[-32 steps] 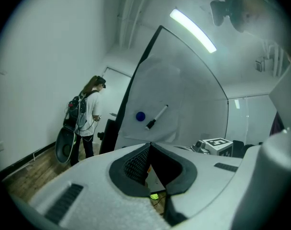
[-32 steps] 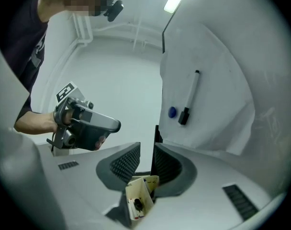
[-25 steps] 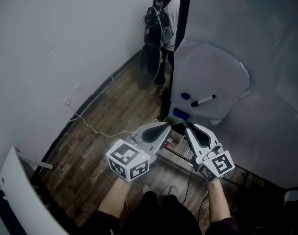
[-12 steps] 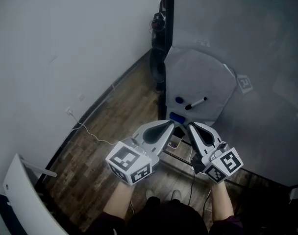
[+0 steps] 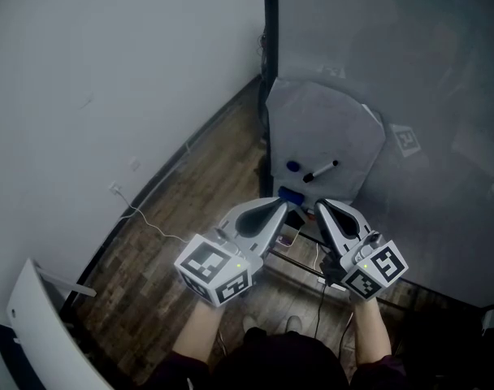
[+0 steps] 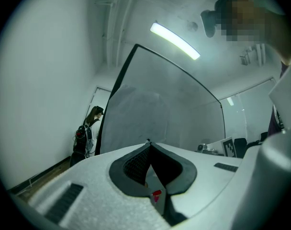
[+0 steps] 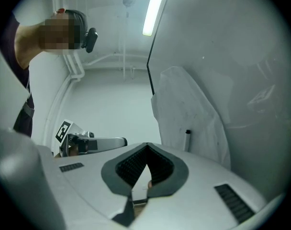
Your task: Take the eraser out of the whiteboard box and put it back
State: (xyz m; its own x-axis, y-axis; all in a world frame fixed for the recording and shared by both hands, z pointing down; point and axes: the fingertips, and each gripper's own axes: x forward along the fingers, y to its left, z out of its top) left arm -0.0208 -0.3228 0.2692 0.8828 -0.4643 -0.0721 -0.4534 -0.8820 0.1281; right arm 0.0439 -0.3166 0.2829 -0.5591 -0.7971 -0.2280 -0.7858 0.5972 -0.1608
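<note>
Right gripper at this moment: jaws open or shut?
Shut. In the right gripper view, the right gripper has its two jaw tips meeting at a point, with nothing held between them.

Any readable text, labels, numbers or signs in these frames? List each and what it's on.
No readable words or numbers anywhere.
Square coded markers, no letters: left gripper's cube, right gripper's cube, tag on the grey panel.
Marker pen: any print too small to read.
</note>
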